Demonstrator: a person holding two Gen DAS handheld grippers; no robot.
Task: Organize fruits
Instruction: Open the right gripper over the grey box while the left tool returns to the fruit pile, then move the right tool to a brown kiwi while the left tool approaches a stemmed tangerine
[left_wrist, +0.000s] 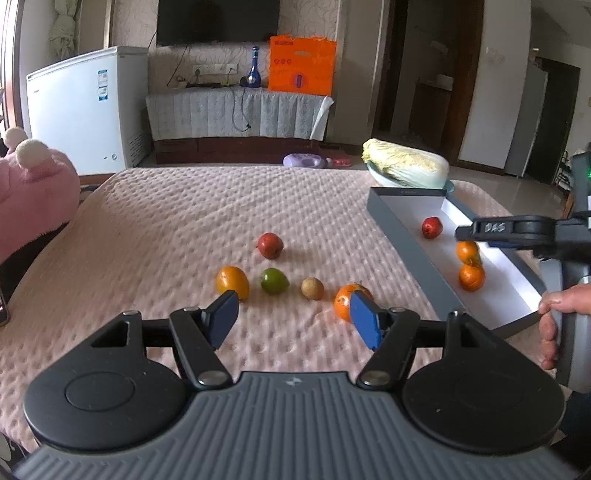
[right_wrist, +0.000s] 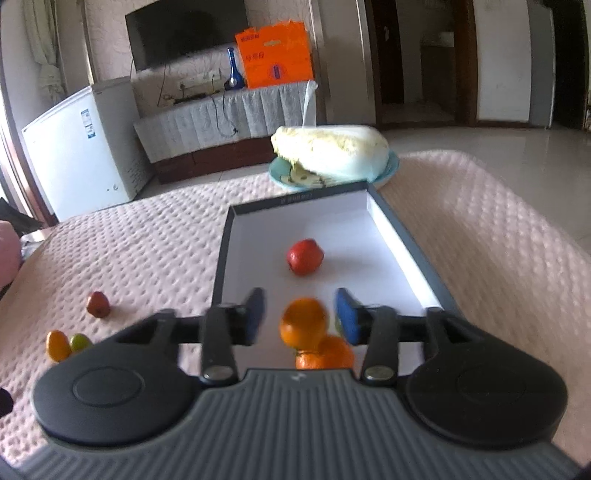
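Orange mandarin (right_wrist: 303, 324) sits between my right claw's (right_wrist: 300, 320) parted pads in the grey-rimmed white tray (right_wrist: 225, 236); three fruits inside, five beside it; left claw (left_wrist: 293, 317) apart, empty.

Pink dimpled quilted cover (left_wrist: 166, 229) spread over the surface, wrinkled in places. At its far edge, a napa cabbage (left_wrist: 406, 166) lying on its side on a teal plate (right_wrist: 391, 168). Pink plush item with pale pom-poms (left_wrist: 33, 177) at the left edge.

Background: white chest freezer (left_wrist: 85, 110) with label stickers, standing left. Dark wall-mounted TV (left_wrist: 218, 22) above a low cabinet draped in grey-white cloth (left_wrist: 236, 114). On the cabinet: blue glass bottle (left_wrist: 254, 72) just beside an orange box (left_wrist: 301, 64). Black cables hang down the cloth. Small purple object on floor (left_wrist: 304, 160), blurred.
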